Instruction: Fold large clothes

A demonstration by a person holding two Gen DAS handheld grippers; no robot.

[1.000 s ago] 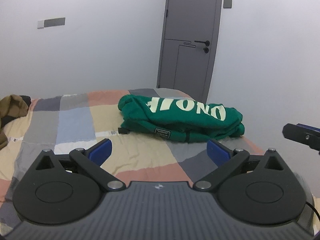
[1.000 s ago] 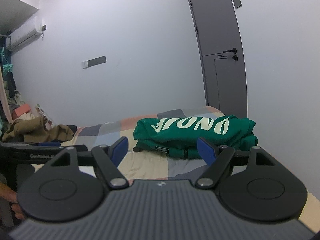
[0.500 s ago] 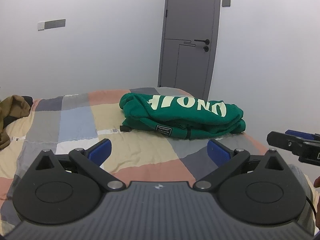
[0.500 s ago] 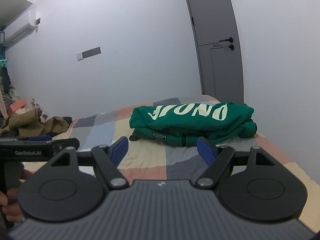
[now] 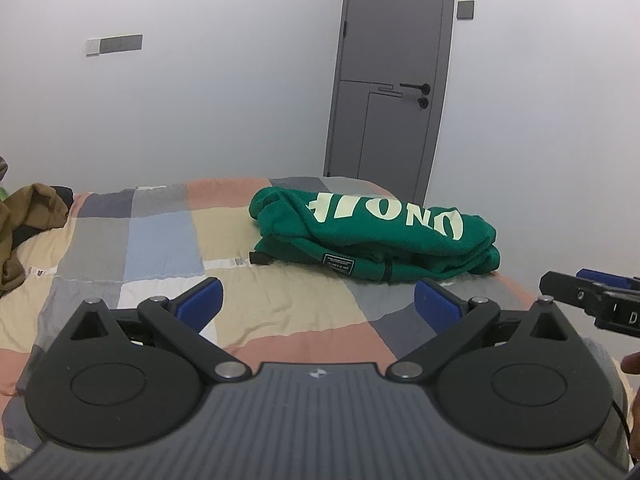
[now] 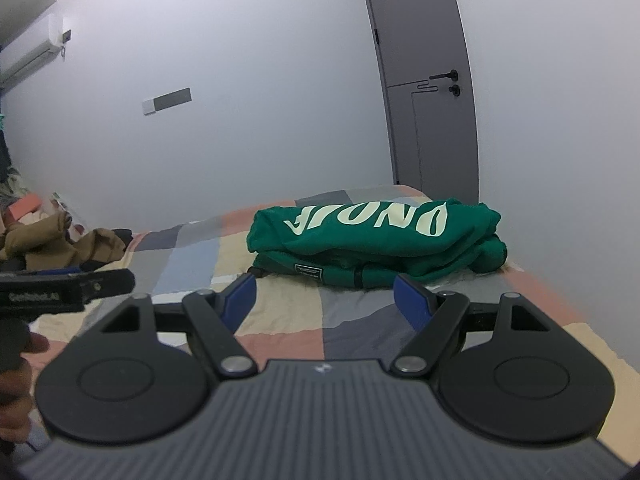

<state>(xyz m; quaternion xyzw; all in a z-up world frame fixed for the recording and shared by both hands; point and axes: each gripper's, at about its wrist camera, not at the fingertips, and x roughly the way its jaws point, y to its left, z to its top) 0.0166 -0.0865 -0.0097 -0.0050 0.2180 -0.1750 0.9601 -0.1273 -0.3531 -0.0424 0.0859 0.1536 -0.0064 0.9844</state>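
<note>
On the far right part of the patchwork bedspread (image 5: 132,240), near the grey door (image 5: 390,76), I see the green sweatshirt (image 5: 372,236) lying folded into a thick bundle, its pale lettering upside down to me on the top layer and a small black label on the front edge. From my left wrist camera, my left gripper (image 5: 318,304) hangs above the near part of the bed with its blue-padded fingers (image 5: 200,304) spread wide and nothing between them; the sweatshirt sits well ahead of the tips, apart from them. My right gripper (image 6: 324,296) is likewise released, its blue pads (image 6: 412,300) wide apart and holding nothing, pointed toward the same bundle (image 6: 372,240), which lies just beyond the fingertips in that view. Each gripper shows at the edge of the other's camera: the right one pokes in at the right margin (image 5: 592,300) of the left view. A crumpled brown garment (image 5: 28,224) lies at the far left of the bed, well away from the sweatshirt. A wall-mounted air conditioner (image 6: 30,50) appears high on the left in the right wrist view.
</note>
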